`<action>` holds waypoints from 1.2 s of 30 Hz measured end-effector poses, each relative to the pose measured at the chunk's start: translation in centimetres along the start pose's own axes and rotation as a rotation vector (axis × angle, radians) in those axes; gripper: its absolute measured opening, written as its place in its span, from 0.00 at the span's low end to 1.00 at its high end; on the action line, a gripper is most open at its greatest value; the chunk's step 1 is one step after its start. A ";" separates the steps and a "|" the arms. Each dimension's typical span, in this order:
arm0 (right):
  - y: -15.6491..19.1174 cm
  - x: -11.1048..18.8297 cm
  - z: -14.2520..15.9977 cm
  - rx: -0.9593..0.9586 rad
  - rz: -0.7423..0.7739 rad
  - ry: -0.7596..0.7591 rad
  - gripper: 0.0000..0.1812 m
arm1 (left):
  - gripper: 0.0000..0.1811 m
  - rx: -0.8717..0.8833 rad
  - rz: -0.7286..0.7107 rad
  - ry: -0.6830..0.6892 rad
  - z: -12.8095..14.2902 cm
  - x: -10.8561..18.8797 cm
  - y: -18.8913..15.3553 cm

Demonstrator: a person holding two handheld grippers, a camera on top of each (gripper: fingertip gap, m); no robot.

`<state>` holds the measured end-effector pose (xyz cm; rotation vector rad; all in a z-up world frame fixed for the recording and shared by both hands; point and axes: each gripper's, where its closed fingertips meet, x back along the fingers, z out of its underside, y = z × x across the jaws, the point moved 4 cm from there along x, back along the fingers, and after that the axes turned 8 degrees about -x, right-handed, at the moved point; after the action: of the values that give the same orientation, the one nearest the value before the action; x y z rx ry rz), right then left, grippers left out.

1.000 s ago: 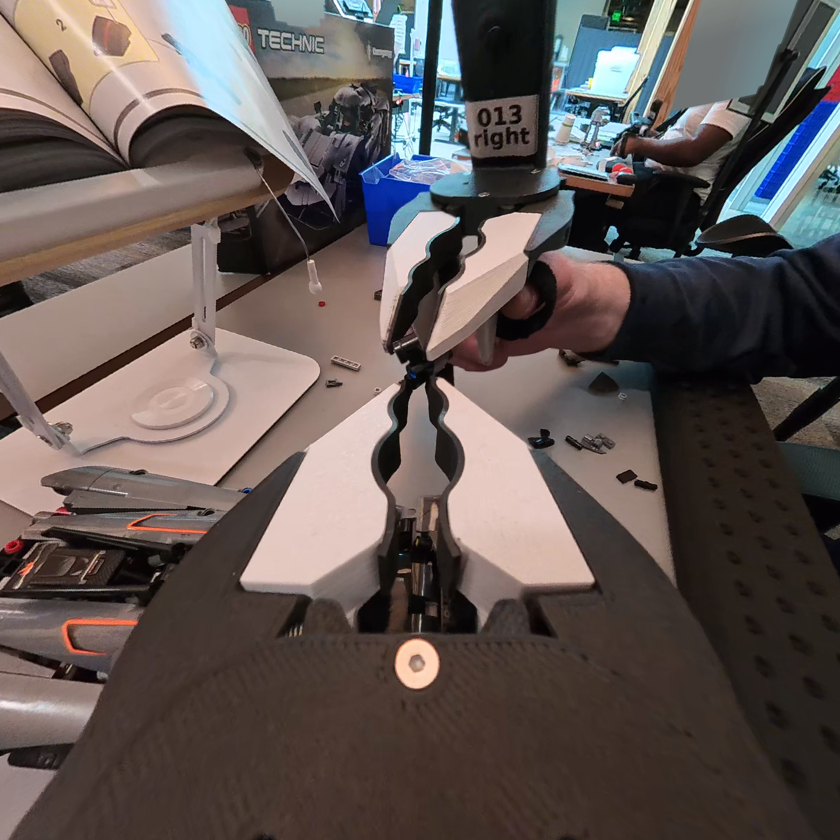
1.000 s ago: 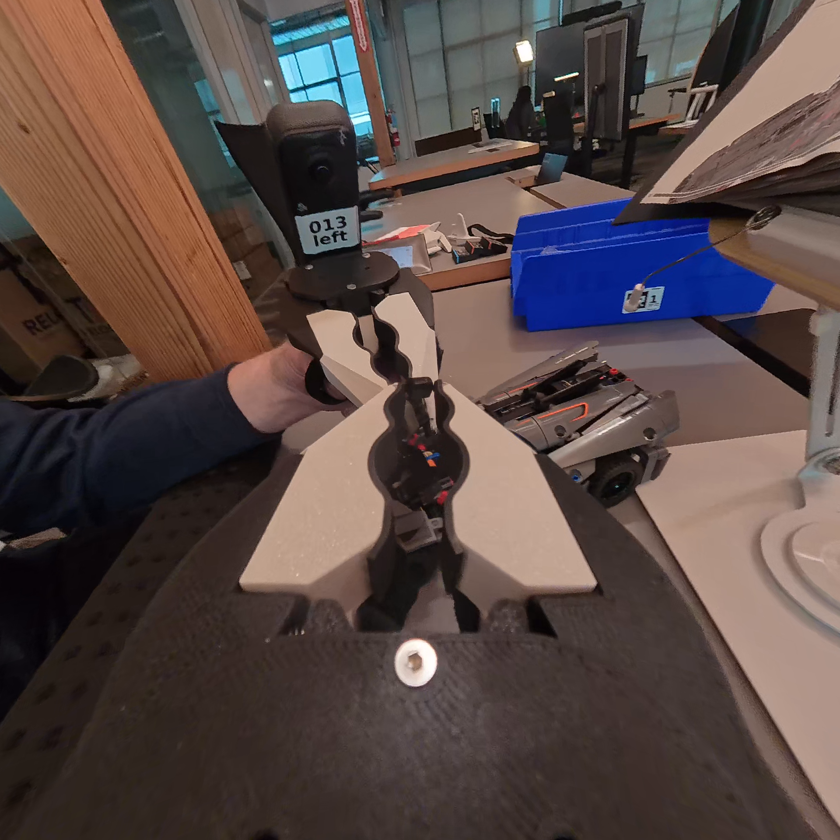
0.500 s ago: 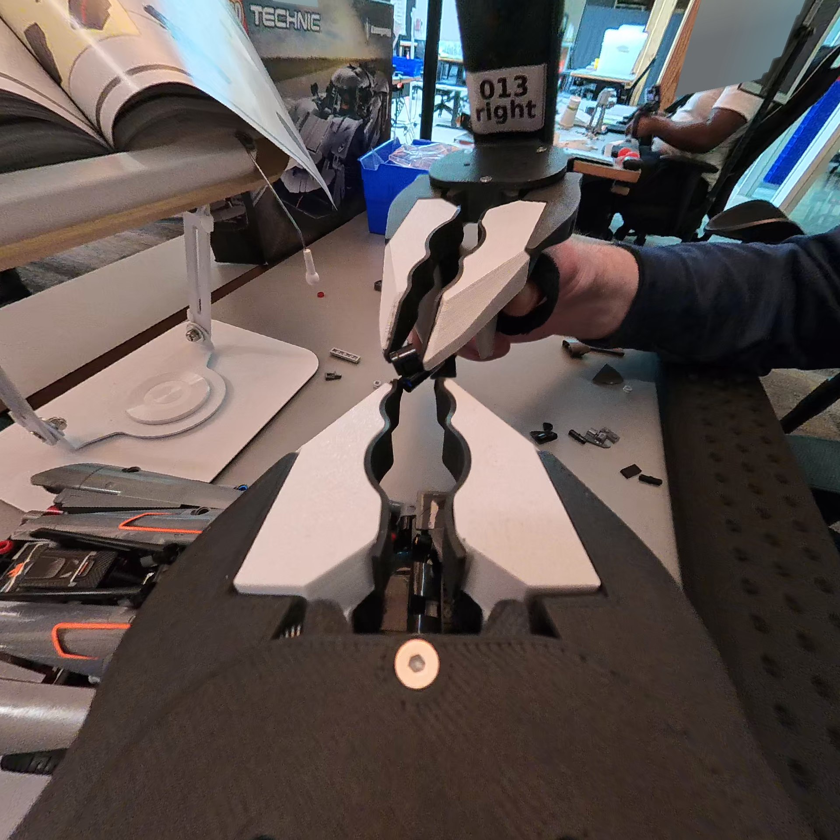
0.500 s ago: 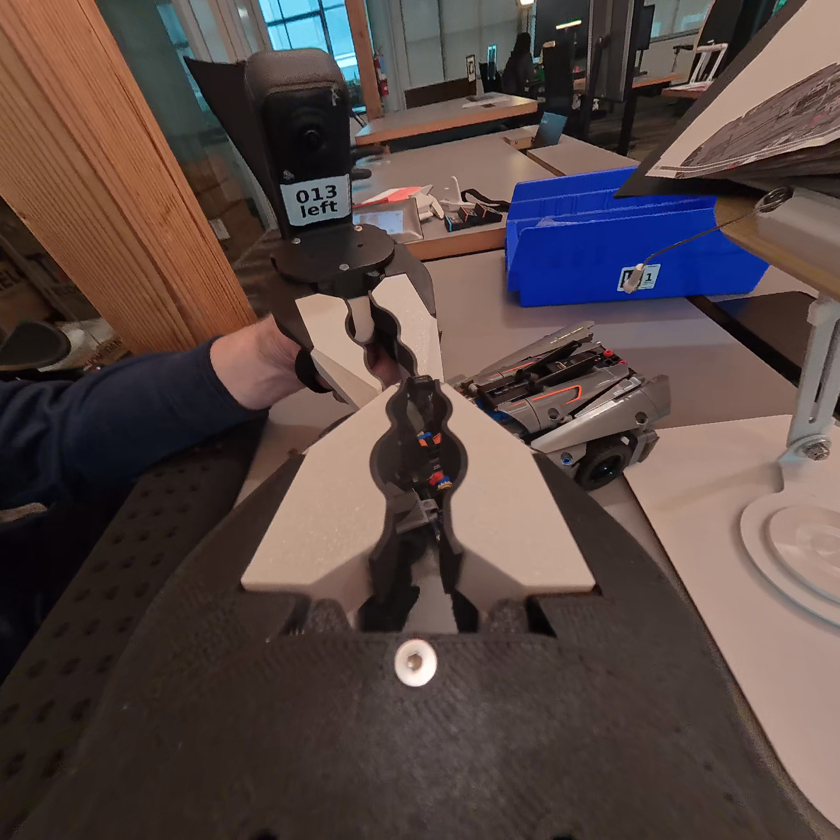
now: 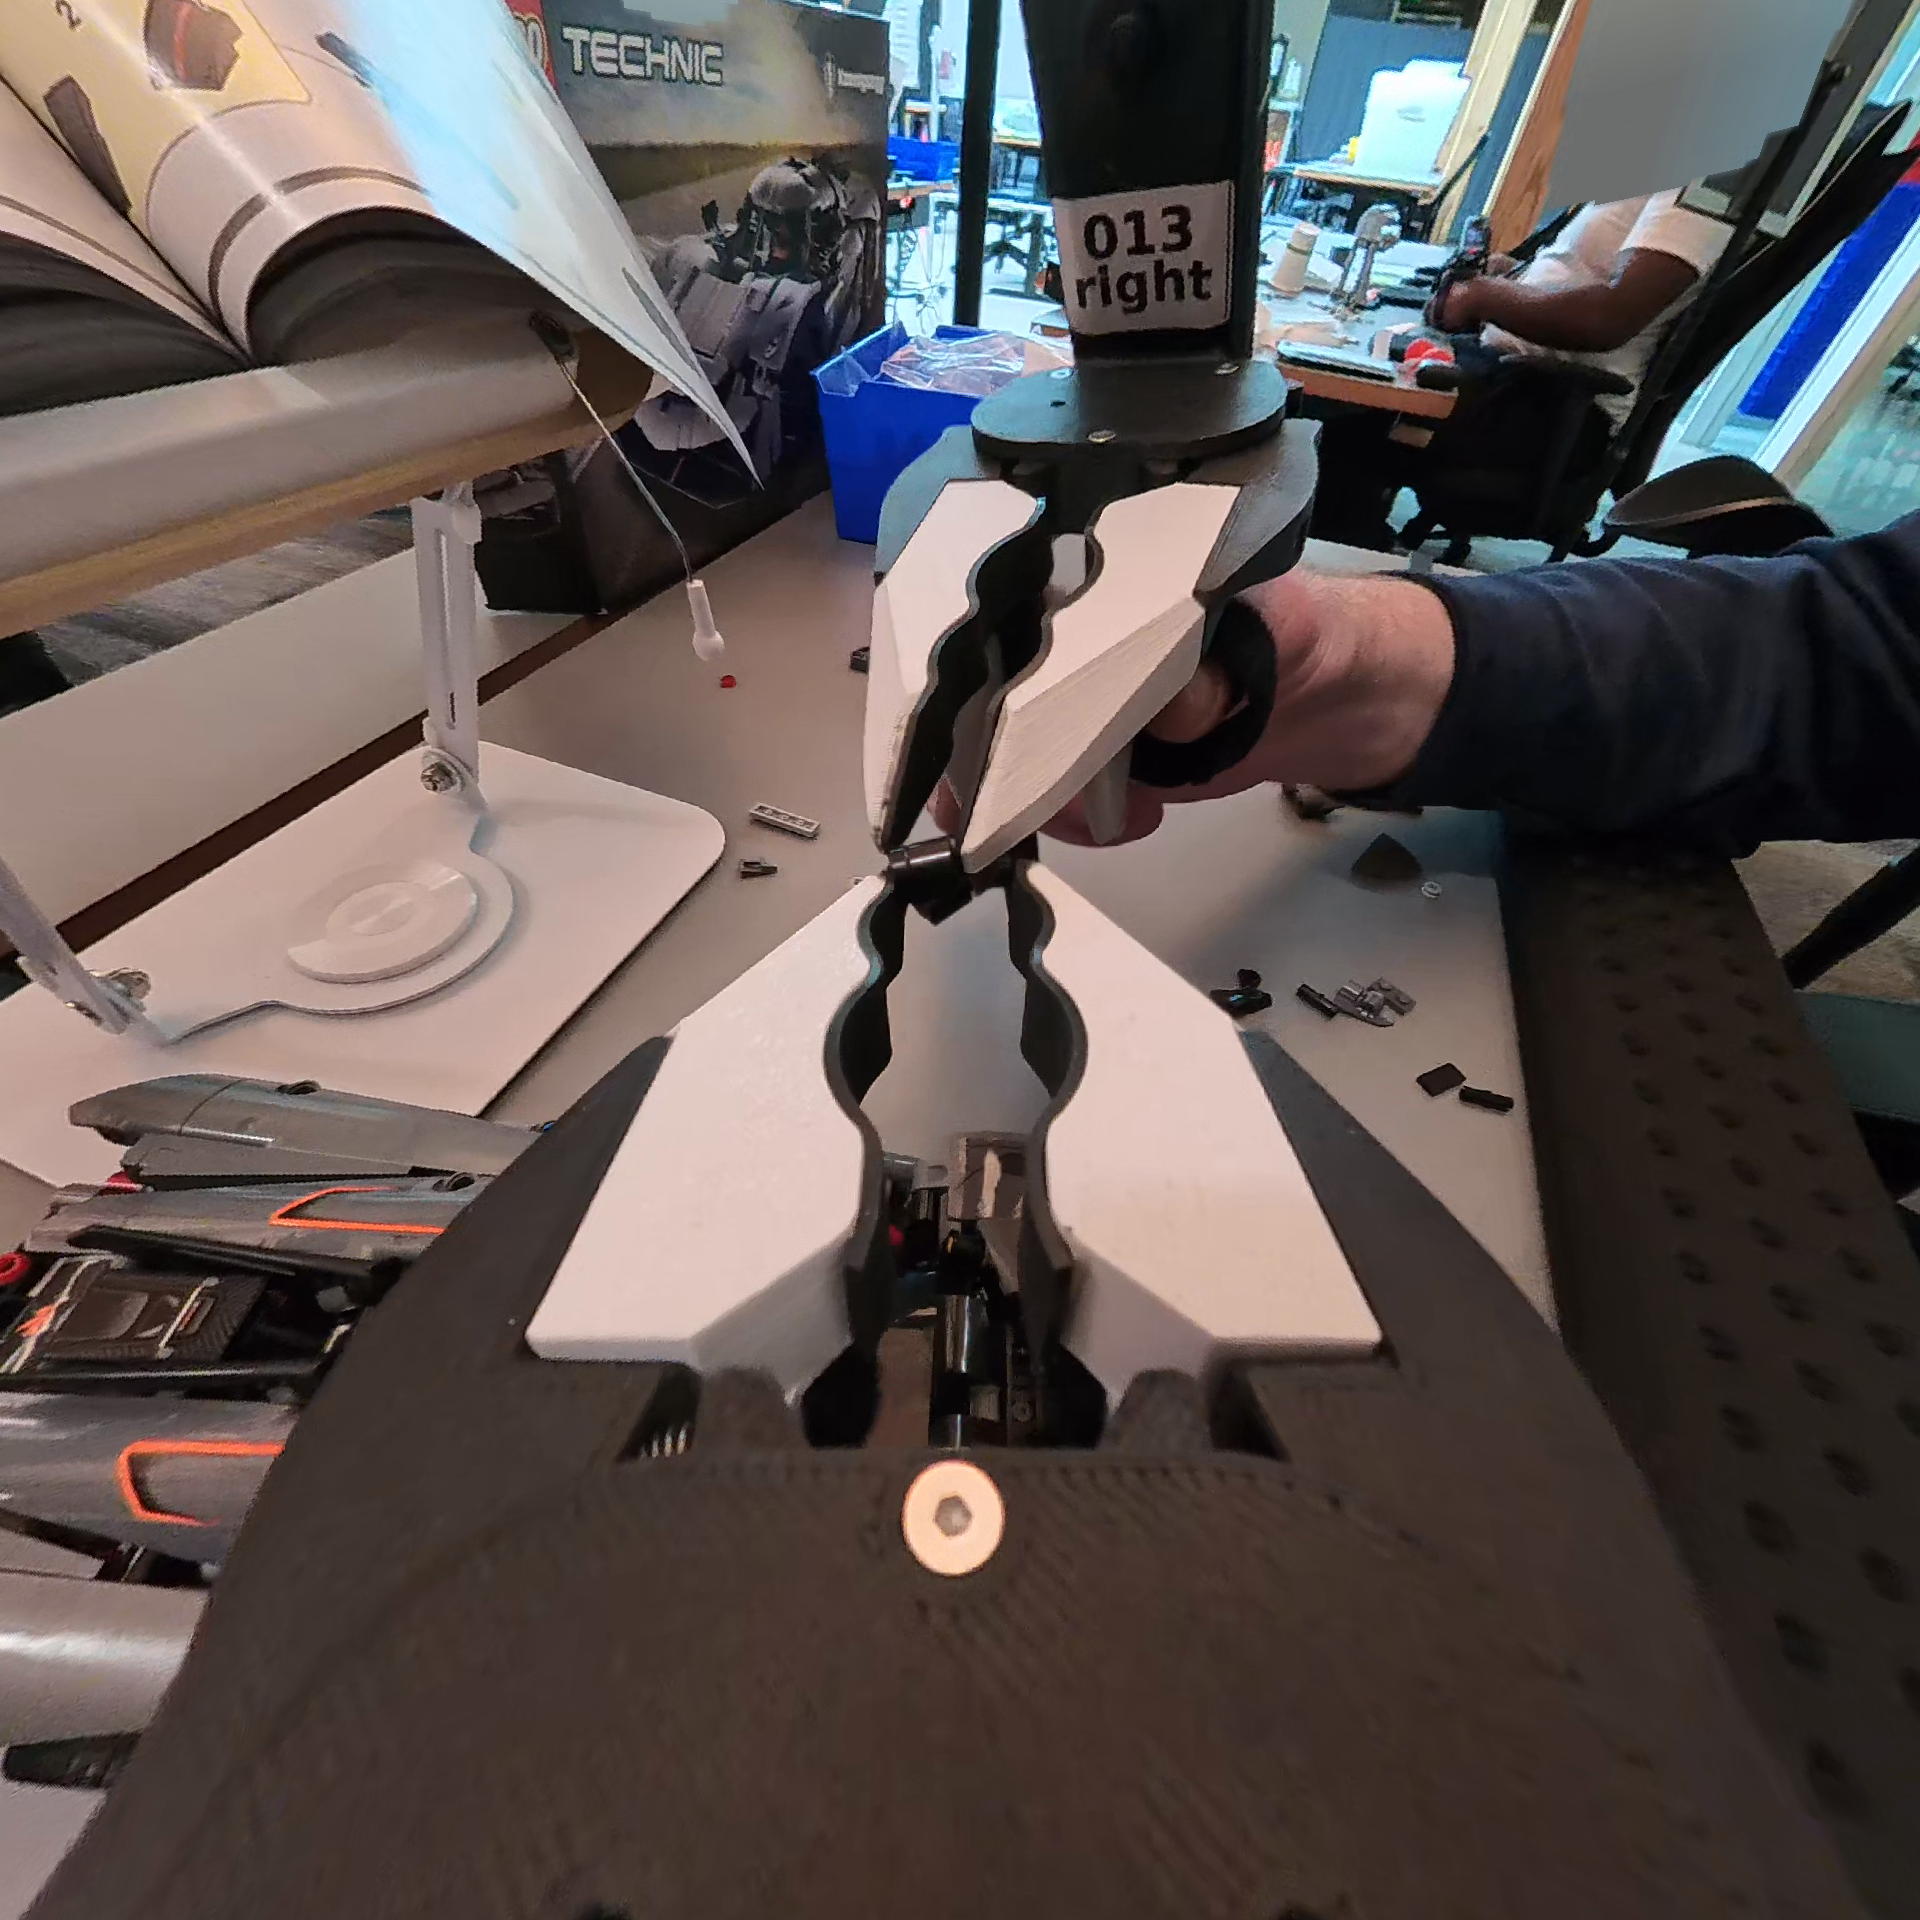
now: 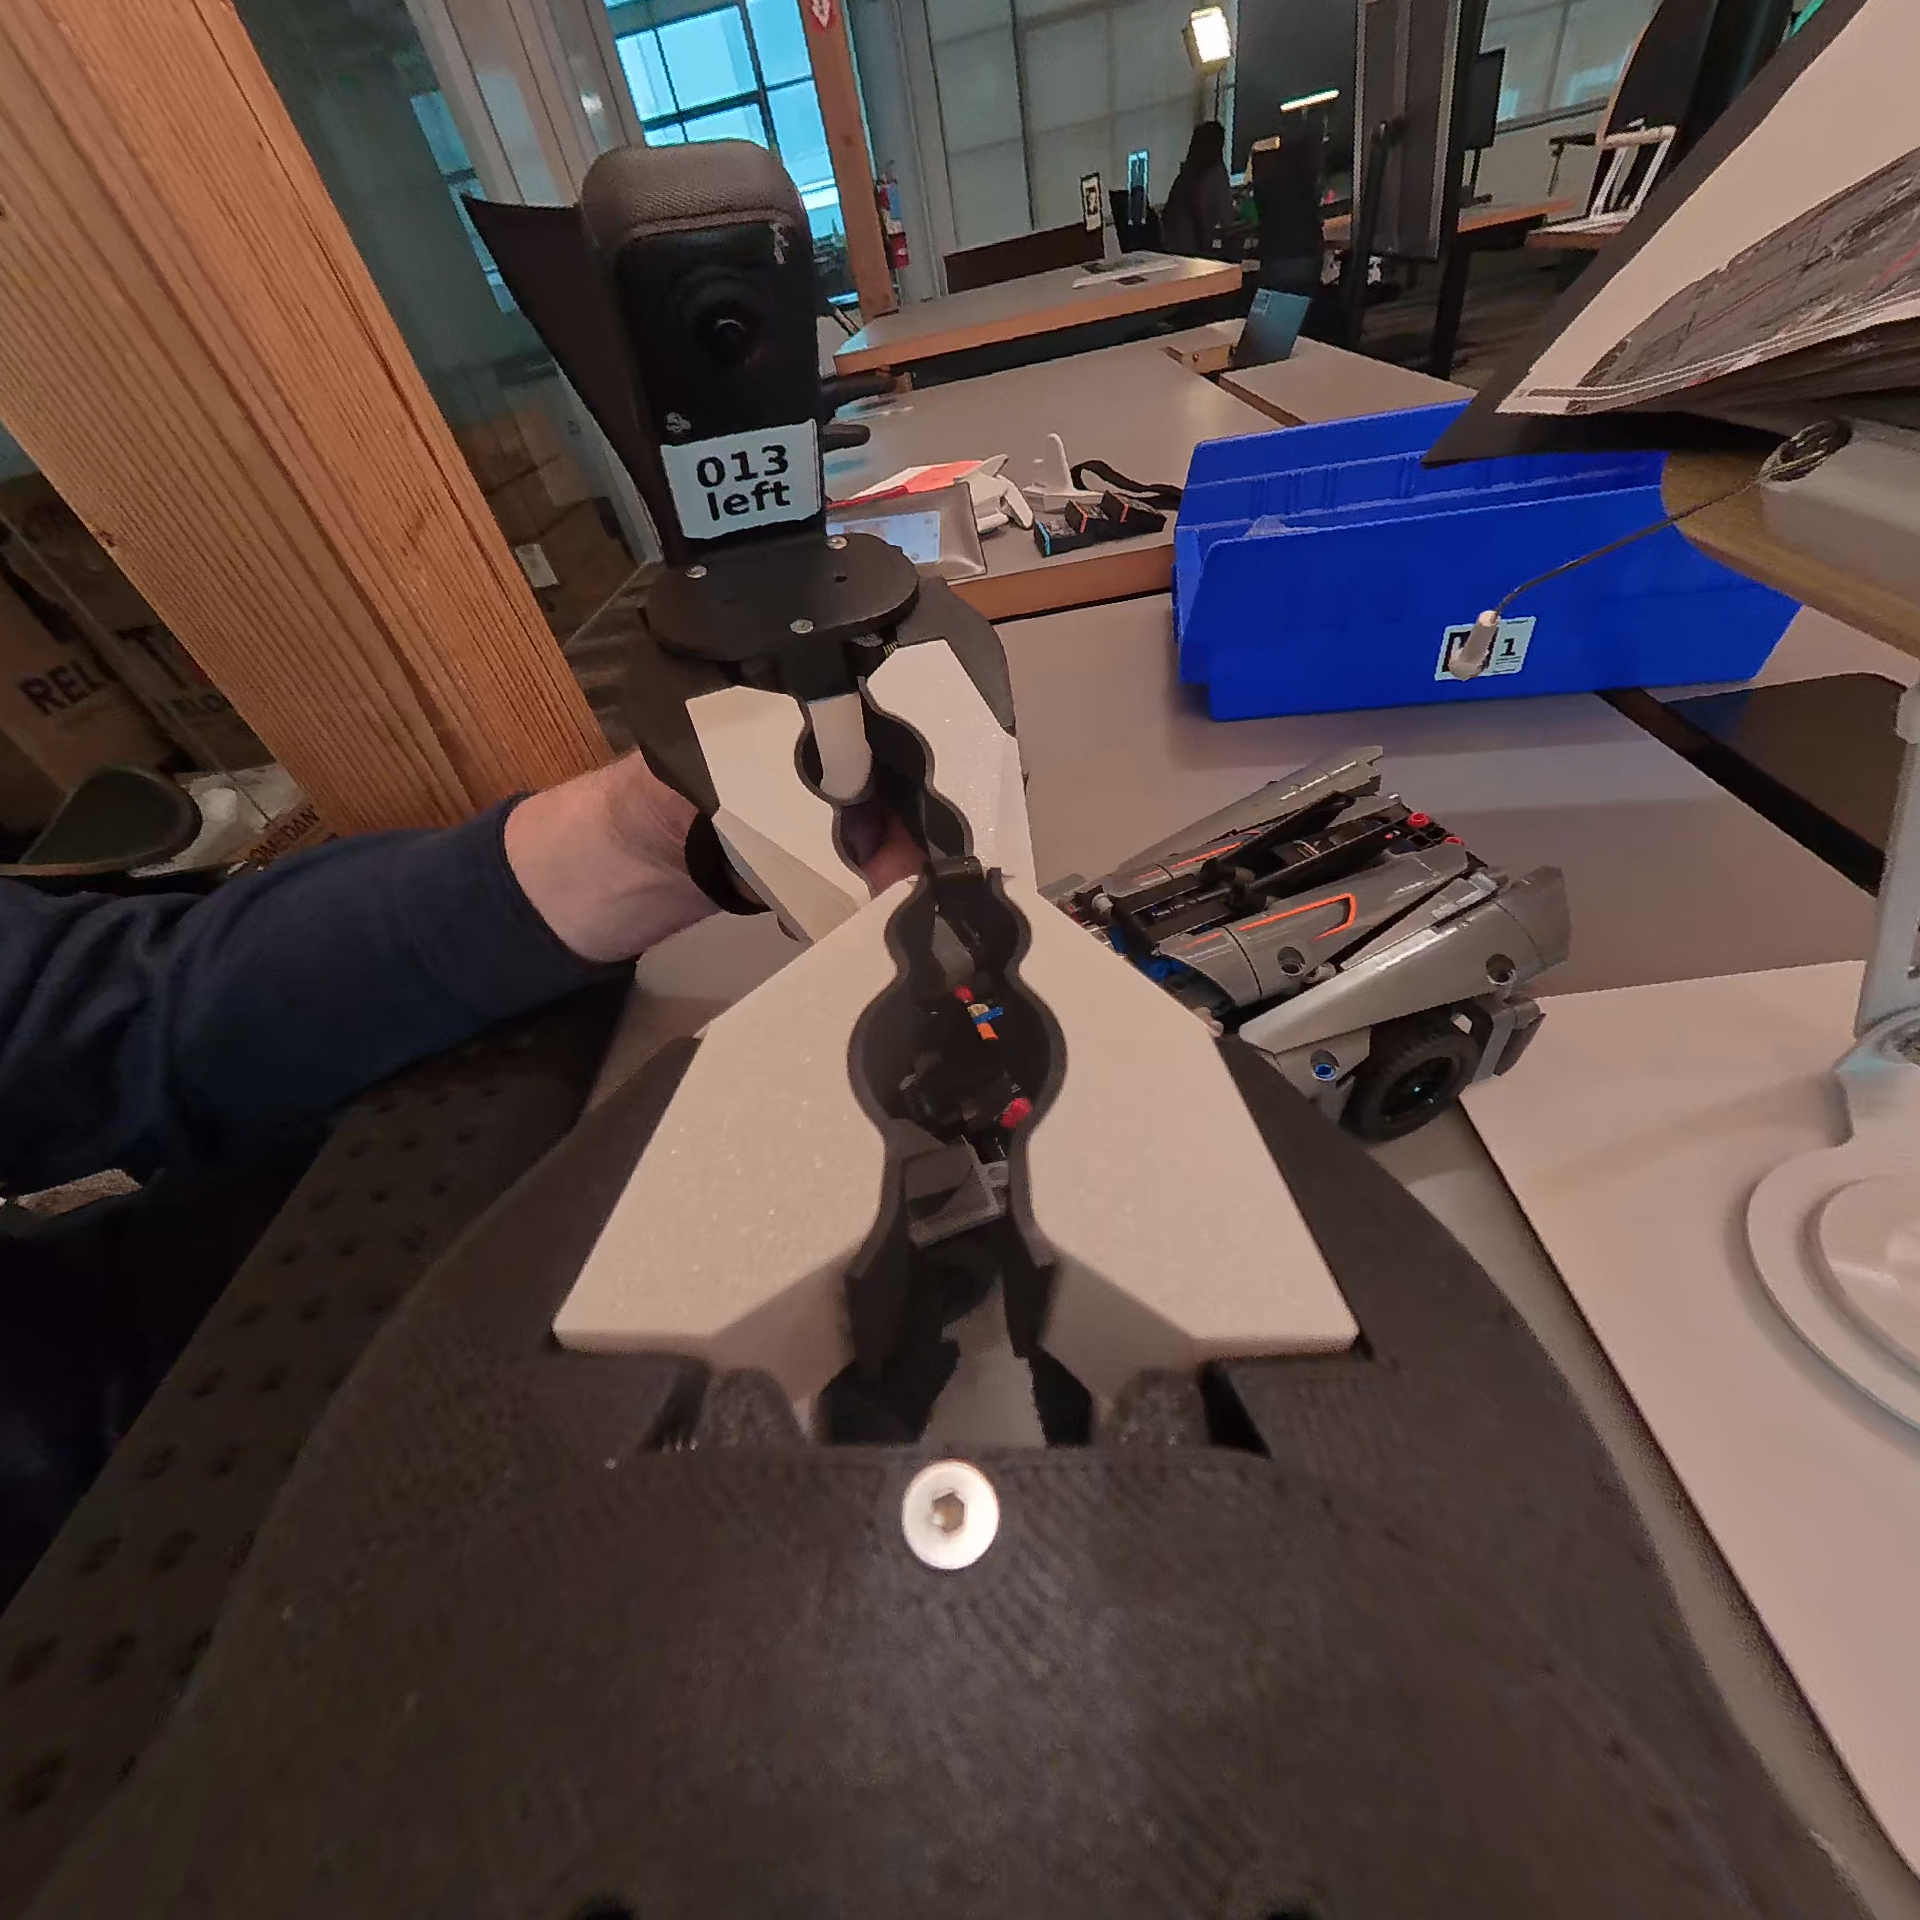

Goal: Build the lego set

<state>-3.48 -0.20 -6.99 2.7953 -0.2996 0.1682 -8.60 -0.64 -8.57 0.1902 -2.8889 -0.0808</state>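
Note:
My left gripper (image 5: 951, 883) and right gripper (image 6: 958, 883) meet tip to tip above the table. In the left wrist view the right gripper (image 5: 925, 844) points down and pinches a small black piece (image 5: 923, 862). That piece belongs to a black sub-assembly (image 6: 966, 1070) with red, orange and blue bits and a grey part, seen between the right fingers. The left jaws stand narrowly apart around the same piece. The left gripper (image 6: 920, 868) shows in the right wrist view, held by a hand. The grey car model (image 6: 1340, 935) with orange lines lies on the table, also in the left wrist view (image 5: 260, 1226).
An open instruction book (image 5: 260, 208) rests on a white stand (image 5: 540, 883). A blue bin (image 6: 1455, 582) and the set's box (image 5: 727, 260) stand behind. Loose small pieces (image 5: 1351, 1003) lie on the table. A black perforated mat (image 5: 1714, 1247) lies alongside. A person (image 5: 1558, 291) sits far back.
The left jaws have widened a little at the tips. Both grippers stay tip to tip and have shifted slightly together; the right gripper leans closer over the left tips.

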 end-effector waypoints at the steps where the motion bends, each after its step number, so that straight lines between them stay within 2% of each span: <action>1: -0.1 0.1 0.0 0.006 0.012 0.006 0.05 | 0.10 -0.010 -0.013 0.010 0.1 0.0 0.1; 6: -0.3 0.2 0.2 0.061 0.071 0.061 0.06 | 0.10 -0.080 -0.085 0.093 0.7 -0.4 0.4; 14: -1.2 -0.5 1.5 0.068 0.207 0.196 0.09 | 0.10 -0.360 -0.293 0.388 2.6 -1.7 1.1; 17: -1.7 -0.4 1.7 0.087 0.273 0.230 0.07 | 0.10 -0.416 -0.337 0.427 2.5 -2.0 1.2; 23: -1.7 -0.3 1.7 0.078 0.272 0.235 0.04 | 0.10 -0.474 -0.370 0.464 2.6 -2.2 1.2; 31: -0.8 0.2 1.2 0.091 0.140 0.214 0.03 | 0.11 -0.398 -0.307 0.366 2.0 -2.1 0.8; 36: -0.3 -0.4 1.8 0.152 0.139 0.243 0.00 | 0.03 -0.409 -0.293 0.360 2.1 -2.1 0.6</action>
<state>-3.68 -0.43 -8.82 2.8619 -0.4370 0.5809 -7.13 0.30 -11.04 0.4911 -2.4048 -0.6148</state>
